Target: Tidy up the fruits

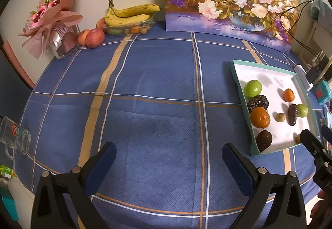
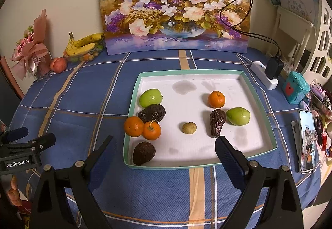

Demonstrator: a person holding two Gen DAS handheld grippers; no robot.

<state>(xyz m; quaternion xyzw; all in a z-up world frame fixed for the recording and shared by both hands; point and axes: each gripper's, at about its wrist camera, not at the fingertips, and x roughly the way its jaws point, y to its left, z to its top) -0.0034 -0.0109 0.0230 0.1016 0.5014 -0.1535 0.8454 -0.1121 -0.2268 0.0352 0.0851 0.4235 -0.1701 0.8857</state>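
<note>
Blue plaid cloth (image 2: 87,92) covered the table, and a flower painting (image 2: 174,9) was propped against the cream wall behind it. At the far left a wrapped pink bouquet (image 1: 49,15) was leaned on the wall, with two apples (image 1: 92,37) set just beside it and a bunch of bananas (image 1: 128,14) laid across a clear container of small fruits (image 1: 129,28). A glass mug (image 1: 15,135) was seen tipped at the table's left edge.

The left gripper (image 1: 169,153) was held above bare cloth with its jaws spread wide and nothing between them. The right gripper (image 2: 166,147) was likewise spread and empty, poised over the near edge of the tray (image 2: 132,92).

Inside that shallow white tray, along its left wall, a green fruit (image 2: 150,98) was placed, with a dark wrinkled fruit (image 2: 152,113) touching it below. Two oranges (image 2: 143,128) were pressed together there; from the right wrist view the left one overlapped the tray's wall, and whether it was inside could not be told. A dark brown fruit (image 2: 143,153) was tucked in the near-left corner. Near the middle a small tan fruit (image 2: 189,127) was set alone. To its right a pear-shaped dark fruit (image 2: 216,123) was laid just beside a second green fruit (image 2: 238,116), with a third orange (image 2: 216,99) behind them.

Right of the tray, a white power strip (image 2: 262,75) holding a black charger, a teal box (image 2: 295,90) and a phone (image 2: 307,140) on a stand were arranged.
</note>
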